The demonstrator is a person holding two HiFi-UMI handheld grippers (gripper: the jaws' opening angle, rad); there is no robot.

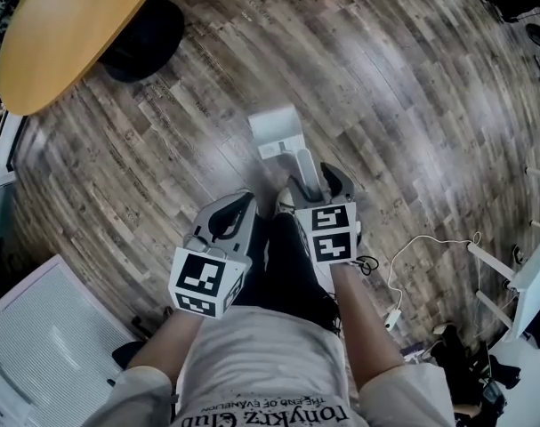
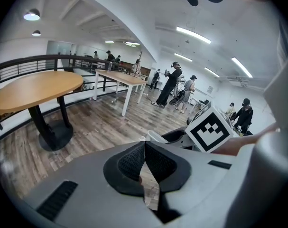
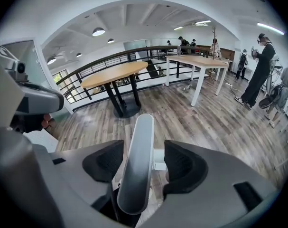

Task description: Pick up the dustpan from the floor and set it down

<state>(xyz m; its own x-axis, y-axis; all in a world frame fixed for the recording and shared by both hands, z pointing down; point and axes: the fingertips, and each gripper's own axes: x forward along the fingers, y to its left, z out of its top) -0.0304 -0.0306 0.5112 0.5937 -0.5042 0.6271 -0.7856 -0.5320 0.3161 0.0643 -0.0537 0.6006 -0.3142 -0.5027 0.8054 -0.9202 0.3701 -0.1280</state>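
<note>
A white dustpan (image 1: pixel 274 132) rests with its pan on the wood floor, its long handle (image 1: pixel 307 172) rising toward me. My right gripper (image 1: pixel 318 183) stands open around that handle. In the right gripper view the handle (image 3: pixel 136 170) runs up between the two black pads (image 3: pixel 181 165), lying close to the left pad with a clear gap to the right one. My left gripper (image 1: pixel 241 205) hangs beside it on the left, clear of the dustpan. Its pads (image 2: pixel 158 163) meet in a thin line in the left gripper view, shut with nothing between them.
A round wooden table (image 1: pixel 69 25) on a black base (image 1: pixel 145 34) stands at the upper left. A white panel (image 1: pixel 38 345) lies at the lower left. A white cable (image 1: pixel 421 247) and a white frame (image 1: pixel 519 283) are on the right. People stand farther off by long tables (image 2: pixel 120 80).
</note>
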